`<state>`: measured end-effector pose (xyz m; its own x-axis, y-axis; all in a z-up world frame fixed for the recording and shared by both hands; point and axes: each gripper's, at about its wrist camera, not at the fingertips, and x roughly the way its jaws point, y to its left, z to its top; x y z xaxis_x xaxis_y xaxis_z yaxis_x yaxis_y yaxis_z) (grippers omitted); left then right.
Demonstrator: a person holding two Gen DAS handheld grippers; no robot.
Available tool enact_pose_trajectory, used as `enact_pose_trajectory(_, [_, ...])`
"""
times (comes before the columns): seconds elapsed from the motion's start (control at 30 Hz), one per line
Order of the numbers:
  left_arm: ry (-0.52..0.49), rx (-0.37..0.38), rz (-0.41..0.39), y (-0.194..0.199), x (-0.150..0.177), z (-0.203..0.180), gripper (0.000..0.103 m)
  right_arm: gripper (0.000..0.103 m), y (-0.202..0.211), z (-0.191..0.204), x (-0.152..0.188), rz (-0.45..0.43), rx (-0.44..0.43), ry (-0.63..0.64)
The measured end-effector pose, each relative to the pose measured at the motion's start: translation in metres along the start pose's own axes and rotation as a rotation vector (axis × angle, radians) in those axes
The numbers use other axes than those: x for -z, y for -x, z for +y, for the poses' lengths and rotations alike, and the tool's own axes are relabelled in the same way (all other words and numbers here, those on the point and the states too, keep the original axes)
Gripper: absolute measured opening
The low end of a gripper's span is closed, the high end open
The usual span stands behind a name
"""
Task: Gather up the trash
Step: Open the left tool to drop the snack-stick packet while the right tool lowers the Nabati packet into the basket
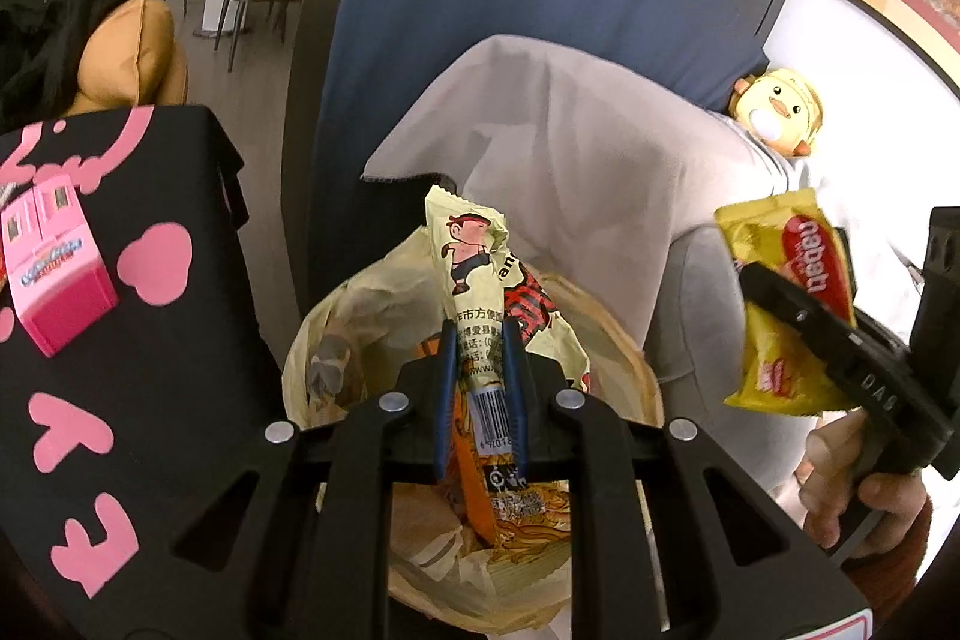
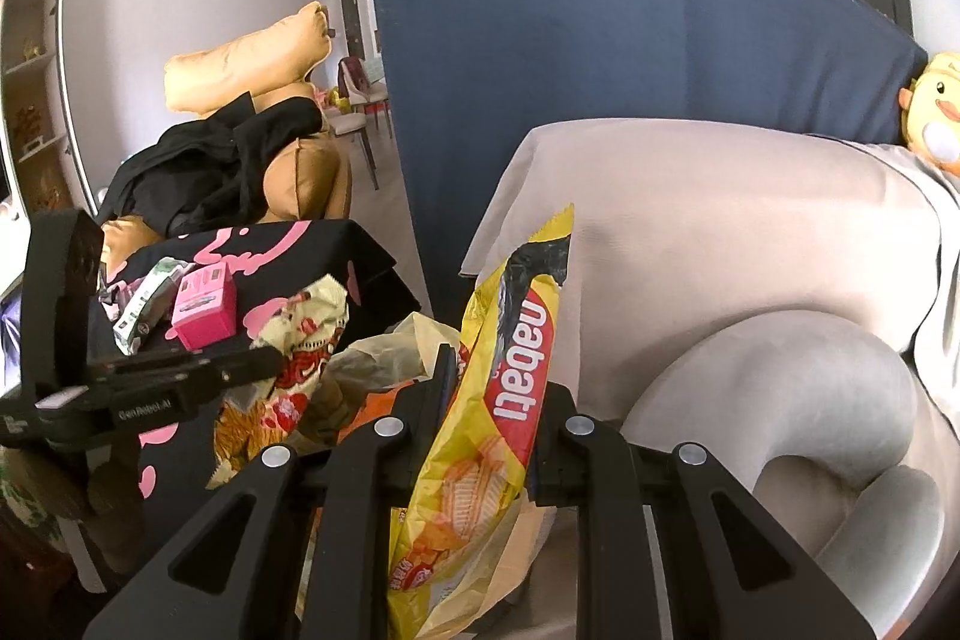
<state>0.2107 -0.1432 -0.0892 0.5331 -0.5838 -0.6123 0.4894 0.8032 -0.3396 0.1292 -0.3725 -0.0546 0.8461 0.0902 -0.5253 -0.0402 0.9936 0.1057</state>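
My left gripper (image 1: pixel 480 340) is shut on a pale yellow noodle wrapper (image 1: pixel 480 256) with a cartoon boy, held over a round bin lined with a yellowish bag (image 1: pixel 324 340). Orange wrappers lie inside the bin. My right gripper (image 2: pixel 489 370) is shut on a yellow and red nabati wafer wrapper (image 2: pixel 510 370), held upright beside the bin's bag (image 2: pixel 414 340). The right gripper with its wrapper (image 1: pixel 780 280) also shows at the right of the left wrist view. The left gripper (image 2: pixel 180 382) and its wrapper (image 2: pixel 300 340) show at the left of the right wrist view.
A black table with pink lettering (image 1: pixel 150 340) stands left of the bin, carrying a pink box (image 1: pixel 54 268) and a green and white packet (image 2: pixel 144 304). A grey sofa (image 2: pixel 720 250) with a neck pillow (image 2: pixel 780 400) is on the right. A blue panel (image 2: pixel 600 70) stands behind.
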Motion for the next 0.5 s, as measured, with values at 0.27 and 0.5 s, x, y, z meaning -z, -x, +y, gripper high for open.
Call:
enact_pose_trajectory(0.27, [0.024,0.012,0.016,-0.017,0.002,0.007,0.014,0.019,-0.005,-0.001,-0.001,0.010,0.001,-0.008])
enact_pose_trajectory(0.5, [0.053,-0.004,0.047,-0.014,0.004,0.022,0.042,0.019,-0.020,0.004,0.003,0.048,-0.054,-0.035])
